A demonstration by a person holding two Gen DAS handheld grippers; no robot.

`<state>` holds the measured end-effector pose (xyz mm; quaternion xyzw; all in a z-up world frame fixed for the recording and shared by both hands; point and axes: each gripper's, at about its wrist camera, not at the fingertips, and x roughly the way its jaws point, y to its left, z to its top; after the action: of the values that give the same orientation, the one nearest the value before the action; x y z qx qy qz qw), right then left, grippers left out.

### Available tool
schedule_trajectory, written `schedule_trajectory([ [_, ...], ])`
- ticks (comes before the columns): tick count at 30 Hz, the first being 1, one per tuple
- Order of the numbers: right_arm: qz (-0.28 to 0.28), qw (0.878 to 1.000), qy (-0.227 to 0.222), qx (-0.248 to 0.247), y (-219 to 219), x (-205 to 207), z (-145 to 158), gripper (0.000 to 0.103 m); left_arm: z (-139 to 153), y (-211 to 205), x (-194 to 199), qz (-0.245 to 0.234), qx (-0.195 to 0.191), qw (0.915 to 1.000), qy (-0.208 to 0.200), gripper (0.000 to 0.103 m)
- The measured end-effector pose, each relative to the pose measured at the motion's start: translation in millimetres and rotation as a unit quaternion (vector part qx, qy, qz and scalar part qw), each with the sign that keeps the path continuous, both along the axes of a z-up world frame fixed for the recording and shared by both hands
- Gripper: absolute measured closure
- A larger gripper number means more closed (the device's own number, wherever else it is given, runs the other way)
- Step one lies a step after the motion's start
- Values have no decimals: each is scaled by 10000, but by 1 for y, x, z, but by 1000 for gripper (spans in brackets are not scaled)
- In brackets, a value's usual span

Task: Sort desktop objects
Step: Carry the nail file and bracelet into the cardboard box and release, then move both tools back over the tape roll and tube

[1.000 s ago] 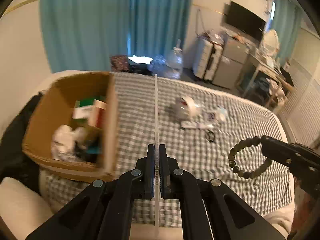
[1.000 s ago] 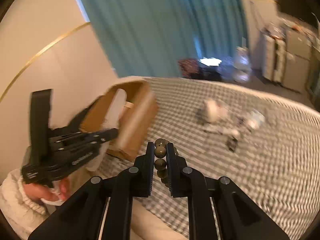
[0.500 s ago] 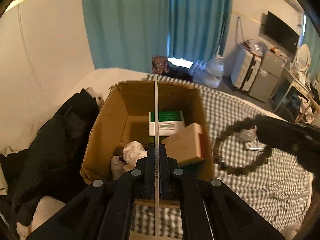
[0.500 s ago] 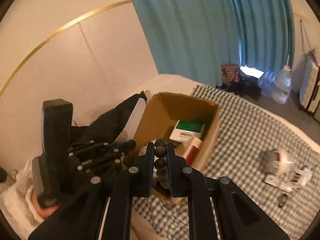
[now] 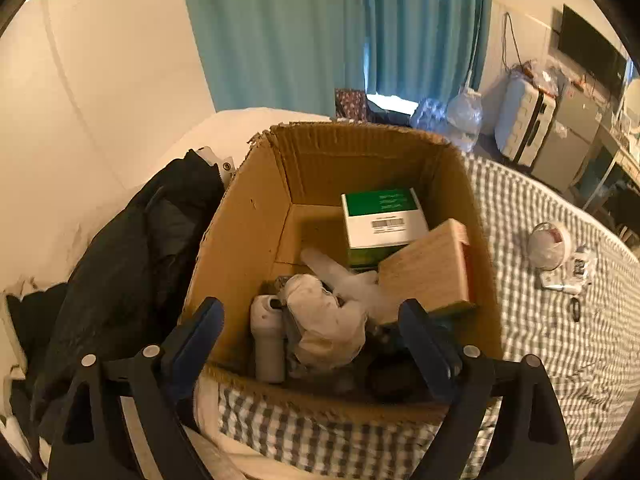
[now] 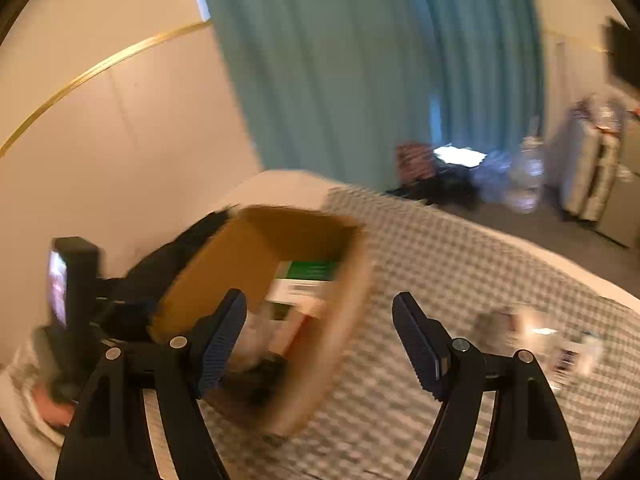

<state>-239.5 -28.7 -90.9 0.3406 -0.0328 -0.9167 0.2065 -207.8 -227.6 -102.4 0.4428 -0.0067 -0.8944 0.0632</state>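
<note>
The left gripper hangs over the near edge of the box, pointing down into it. Its jaws have just been opening and now stand wide apart with nothing pressed between them; only the box's contents show through the gap.

Inside the box, a green-and-white carton leans against the far wall. A wooden block lies tilted at the right wall, touching the carton. Nearer the front, a crumpled white wad sits in the middle, with a white tube upright just to its left. Dark things lie low at the front right corner; they are too murky to name.

The box stands on a checked cloth. A black jacket is heaped against the box's left wall. Well right of the box, a tape roll and small bits rest on the cloth.

The right gripper, seen in a blurred view, is near the box's right wall. Its jaws too have just been opening and are spread with nothing between them. The left gripper's body shows left of the box.
</note>
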Motion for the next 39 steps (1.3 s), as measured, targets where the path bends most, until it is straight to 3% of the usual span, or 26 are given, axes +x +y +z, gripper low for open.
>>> schedule_trajectory([
  [5,-715,9961,305,428,92,63,-7,27,31,32,31,-87,-54,9996,274,7],
  [9,-1247,9894,211,718,176,128,-7,27,66,75,56,-400,-213,9972,597,2],
  [14,-1807,9818,145,565,246,183,20,27,110,132,90,-628,-299,9919,1066,0],
  [16,-1859,9815,227,408,266,204,38,22,124,158,105,-693,-265,9905,1161,0],
  [20,-1864,9814,461,27,284,239,65,19,137,206,132,-902,-179,9880,1241,0],
  [28,-1697,9820,804,212,281,278,86,19,134,275,174,-1342,-274,9825,1260,0],
  [33,-1724,9825,694,127,280,271,73,19,123,286,175,-1424,-267,9814,1259,0],
  [39,-1783,9829,462,-50,270,233,35,19,91,284,149,-1311,-305,9854,1038,0],
])
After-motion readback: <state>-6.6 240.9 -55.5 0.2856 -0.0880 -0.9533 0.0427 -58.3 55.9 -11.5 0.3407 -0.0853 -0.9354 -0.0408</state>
